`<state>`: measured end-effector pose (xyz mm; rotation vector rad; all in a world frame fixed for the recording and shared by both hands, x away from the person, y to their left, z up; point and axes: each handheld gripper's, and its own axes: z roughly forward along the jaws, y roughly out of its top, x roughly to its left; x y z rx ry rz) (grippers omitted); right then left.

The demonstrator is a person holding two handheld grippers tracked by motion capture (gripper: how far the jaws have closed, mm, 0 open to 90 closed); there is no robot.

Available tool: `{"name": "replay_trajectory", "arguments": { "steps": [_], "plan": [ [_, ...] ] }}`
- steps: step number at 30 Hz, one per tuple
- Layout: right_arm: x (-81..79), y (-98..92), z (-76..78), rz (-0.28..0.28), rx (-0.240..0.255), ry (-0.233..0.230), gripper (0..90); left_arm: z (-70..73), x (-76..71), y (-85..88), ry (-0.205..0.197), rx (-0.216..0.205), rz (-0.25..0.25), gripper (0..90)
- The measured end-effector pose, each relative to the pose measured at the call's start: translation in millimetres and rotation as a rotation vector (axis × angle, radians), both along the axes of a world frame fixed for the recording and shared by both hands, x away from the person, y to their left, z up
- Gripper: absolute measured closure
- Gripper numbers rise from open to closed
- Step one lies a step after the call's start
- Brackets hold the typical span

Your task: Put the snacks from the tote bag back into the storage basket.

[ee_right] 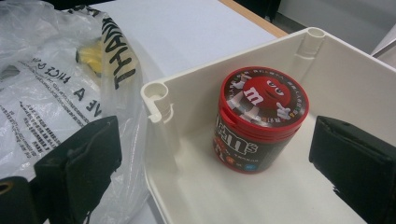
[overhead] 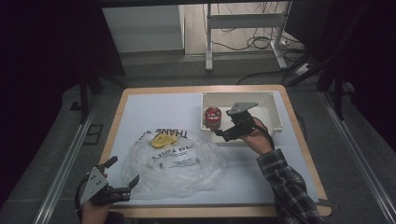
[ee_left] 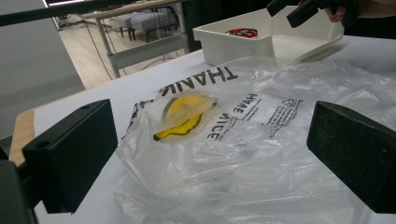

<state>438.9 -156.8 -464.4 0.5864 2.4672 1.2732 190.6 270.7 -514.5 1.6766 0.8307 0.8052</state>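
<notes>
A red candy tub (overhead: pixel 212 116) (ee_right: pixel 259 116) stands upright in the left end of a white bin (overhead: pixel 275 122) (ee_right: pixel 350 79) at the table's back right. My right gripper (overhead: pixel 223 134) (ee_right: pixel 217 163) is open and hovers at the bin's near wall, the tub ahead between its jaws. One jaw is outside the wall over the bag, the other over the bin. A clear plastic bag (overhead: pixel 173 161) (ee_left: pixel 243 140) (ee_right: pixel 51 79) printed "THANK YOU" with a yellow smiley lies mid-table. My left gripper (overhead: pixel 123 171) (ee_left: pixel 210 154) is open at the bag's near-left edge and holds nothing.
The white mat (overhead: pixel 140 112) covers a wooden table (overhead: pixel 119 109). Bare mat lies behind the bag and right of it. Beyond the table a metal desk frame (overhead: pixel 208 42) and floor cables (overhead: pixel 254 42) stand. The left gripper view has the bin (ee_left: pixel 233 44) far ahead.
</notes>
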Motion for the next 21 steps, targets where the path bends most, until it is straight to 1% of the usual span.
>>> {"name": "replay_trajectory", "arguments": {
  "steps": [5,21],
  "plan": [
    [-2.8,-3.5,0.5,-0.01,0.011,-0.01,2.8,0.2,0.0,0.4,-0.003,-0.003,-0.002,1.7],
    [-9.3,-13.8,-2.5,-0.02,0.026,-0.006,2.7,0.6,-0.4,0.7,-0.006,-0.013,-0.006,1.6]
  ]
}}
